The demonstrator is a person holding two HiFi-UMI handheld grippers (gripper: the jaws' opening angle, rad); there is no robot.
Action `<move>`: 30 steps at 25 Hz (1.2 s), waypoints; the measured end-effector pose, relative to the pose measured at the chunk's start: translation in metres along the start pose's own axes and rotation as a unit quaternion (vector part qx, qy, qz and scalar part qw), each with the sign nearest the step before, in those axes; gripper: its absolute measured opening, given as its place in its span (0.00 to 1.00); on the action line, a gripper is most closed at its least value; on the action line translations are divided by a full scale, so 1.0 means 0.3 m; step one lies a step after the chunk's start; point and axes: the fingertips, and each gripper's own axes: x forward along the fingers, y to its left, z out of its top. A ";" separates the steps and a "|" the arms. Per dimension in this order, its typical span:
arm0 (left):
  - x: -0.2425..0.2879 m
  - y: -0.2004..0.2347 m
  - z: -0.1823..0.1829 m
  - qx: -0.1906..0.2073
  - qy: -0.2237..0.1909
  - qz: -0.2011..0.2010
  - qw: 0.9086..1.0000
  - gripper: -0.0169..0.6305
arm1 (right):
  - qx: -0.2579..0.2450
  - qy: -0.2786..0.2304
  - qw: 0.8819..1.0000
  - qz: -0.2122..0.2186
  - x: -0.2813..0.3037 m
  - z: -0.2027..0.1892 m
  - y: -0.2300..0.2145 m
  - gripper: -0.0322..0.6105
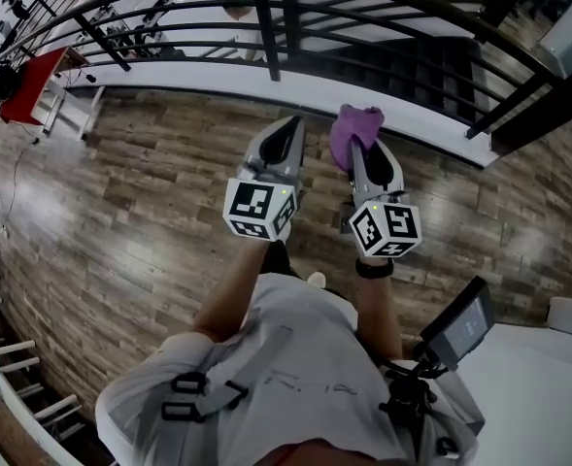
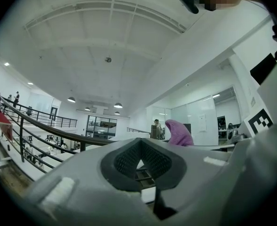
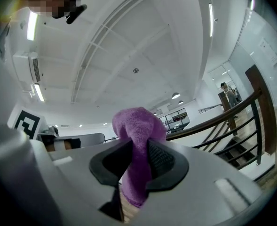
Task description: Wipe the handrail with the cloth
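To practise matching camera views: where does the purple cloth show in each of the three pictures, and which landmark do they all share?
Head view: purple cloth, upper centre, just below the black railing in the picture.
Left gripper view: a little right of centre, small.
Right gripper view: centre, clamped between the jaws.
Shared landmark: the railing, at left and at right.

Bright ceiling lamps [image 2: 118,105] light evenly, with fisheye bending and dark corners
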 end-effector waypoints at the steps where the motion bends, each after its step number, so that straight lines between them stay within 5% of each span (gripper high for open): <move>1: 0.020 0.021 -0.007 -0.005 -0.001 -0.003 1.000 0.02 | -0.002 0.001 1.000 -0.003 0.023 -0.006 -0.004 0.18; 18: 0.453 0.566 0.085 -0.015 -0.040 -0.040 0.998 0.02 | -0.046 -0.008 0.998 -0.031 0.694 0.047 -0.012 0.18; 30: 0.738 0.667 -0.045 -0.007 0.005 -0.017 1.000 0.02 | -0.011 0.005 1.000 -0.018 0.950 0.036 -0.205 0.18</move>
